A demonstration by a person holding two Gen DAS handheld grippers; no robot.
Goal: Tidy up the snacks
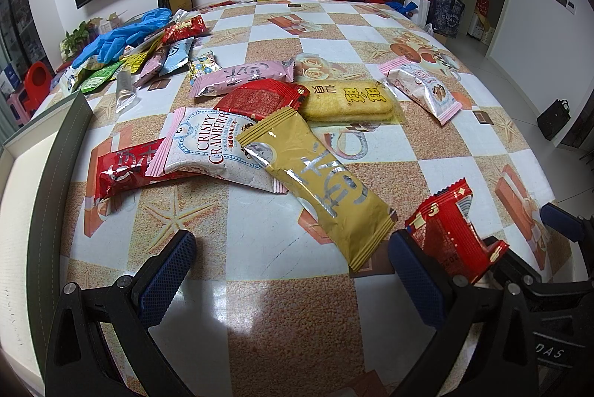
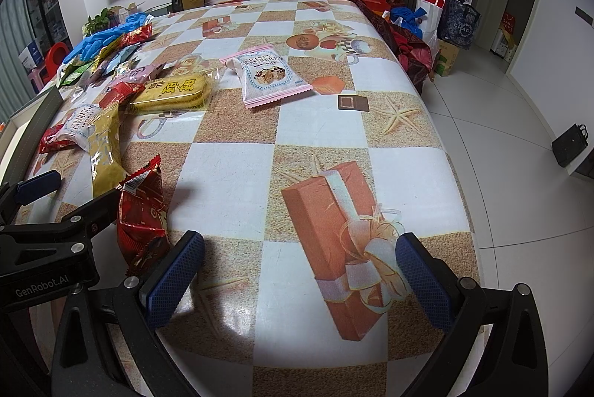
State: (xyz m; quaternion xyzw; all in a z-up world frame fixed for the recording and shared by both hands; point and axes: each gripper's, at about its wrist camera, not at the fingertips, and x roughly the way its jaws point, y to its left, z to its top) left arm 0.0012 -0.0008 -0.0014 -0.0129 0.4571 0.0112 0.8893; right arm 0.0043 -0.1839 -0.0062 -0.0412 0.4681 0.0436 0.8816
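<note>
Table (image 2: 319, 170) with checkered cloth carries a scatter of snack packets, mostly on its left half. Grey-edged box (image 1: 55, 144) at the left edge, interior white. Left gripper (image 1: 293, 270): jaws wide apart, holding nothing, low over bare cloth. Right gripper (image 2: 300, 270): jaws also wide apart, empty, over the printed gift-box pattern. Gold packet (image 1: 315, 181) lies flat, long axis diagonal, near end pointing toward the left gripper's right finger (image 1: 419, 274), far end overlapping the Crispy Cranberry packet (image 1: 211, 144). Yellow cracker pack (image 1: 349, 100) behind it, long axis crosswise. Small red packet (image 1: 453, 237) sits crumpled between the two grippers, just beside that right finger; contact unclear. A second cranberry packet (image 2: 267, 77) lies alone mid-table, well apart from the pile. Blue glove (image 1: 118, 36) at far left.
</note>
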